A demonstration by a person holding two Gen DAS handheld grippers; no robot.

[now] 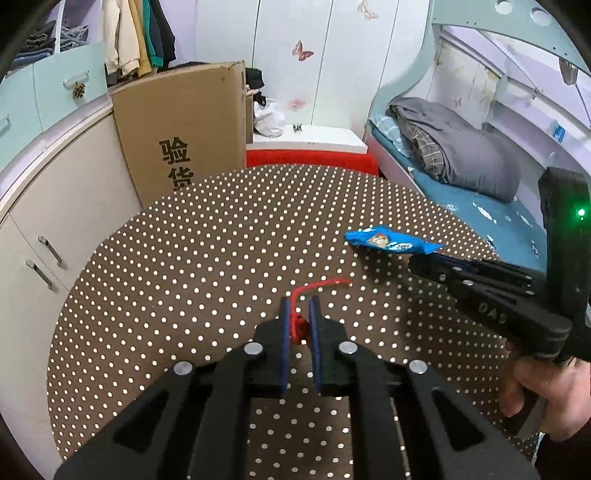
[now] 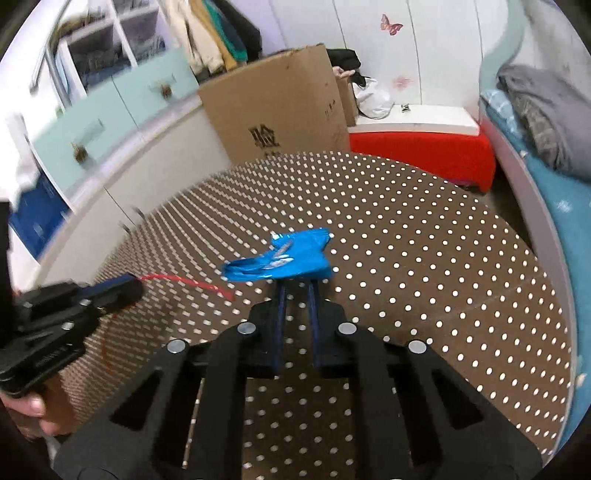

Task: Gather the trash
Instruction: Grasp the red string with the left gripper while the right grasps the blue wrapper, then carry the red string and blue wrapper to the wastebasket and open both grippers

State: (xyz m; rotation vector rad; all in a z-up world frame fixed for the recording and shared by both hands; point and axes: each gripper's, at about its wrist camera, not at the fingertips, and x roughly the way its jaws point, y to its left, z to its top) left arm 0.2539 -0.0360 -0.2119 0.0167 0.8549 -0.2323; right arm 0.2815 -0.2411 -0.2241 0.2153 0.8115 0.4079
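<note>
While the left gripper (image 1: 300, 308) has its fingers clamped on a thin red plastic strip (image 1: 320, 285), the right gripper (image 2: 298, 286) has its fingers pinching a crinkled blue foil snack wrapper (image 2: 280, 258). Both hang over the brown white-dotted table (image 1: 184, 258).

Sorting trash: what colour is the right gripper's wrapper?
Blue wrapper; left wrist view shows it best.

Premises: a domestic bedroom. Evidence: a built-in bed (image 1: 461, 162) with grey bedding along the right wall, butterfly decals (image 1: 303, 50) on white wardrobe panels, garments (image 1: 140, 33) hanging at the rear left, cabinets with drawers (image 1: 62, 88), and a cardboard box (image 1: 181, 125) beyond the tabletop's far edge.
</note>
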